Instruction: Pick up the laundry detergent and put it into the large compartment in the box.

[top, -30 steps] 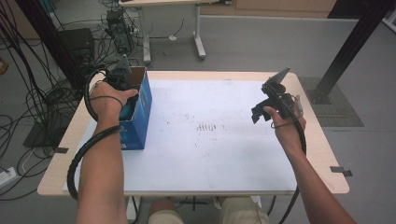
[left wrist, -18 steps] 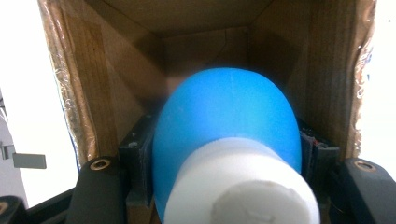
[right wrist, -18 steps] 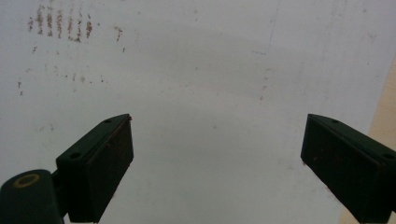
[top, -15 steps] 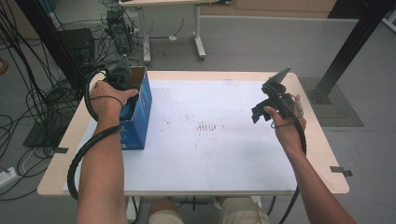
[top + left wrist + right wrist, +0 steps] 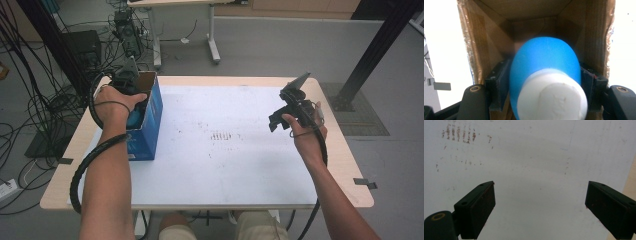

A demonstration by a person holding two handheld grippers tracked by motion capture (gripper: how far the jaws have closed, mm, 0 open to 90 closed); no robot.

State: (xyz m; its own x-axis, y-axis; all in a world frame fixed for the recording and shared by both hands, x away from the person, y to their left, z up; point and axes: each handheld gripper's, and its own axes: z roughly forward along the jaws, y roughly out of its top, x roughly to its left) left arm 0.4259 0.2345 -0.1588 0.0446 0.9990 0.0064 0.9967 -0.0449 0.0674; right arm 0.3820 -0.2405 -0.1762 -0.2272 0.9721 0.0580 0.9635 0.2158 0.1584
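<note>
A grey floor (image 5: 280, 45) is being lit evenly. The wooden-edged desk (image 5: 345, 165) is being covered by a white sheet (image 5: 235, 165). Black cables (image 5: 30, 115) are being trailed at the left, and a second table's white legs (image 5: 212, 35) are being shown beyond.

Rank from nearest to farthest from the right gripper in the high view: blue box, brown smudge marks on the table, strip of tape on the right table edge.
Measured from the right gripper:
1. Brown smudge marks, just to its left at mid-table.
2. Strip of tape, toward the near right edge, behind the person's wrist.
3. Blue box, across the table on the left, where the left gripper reaches in.
</note>
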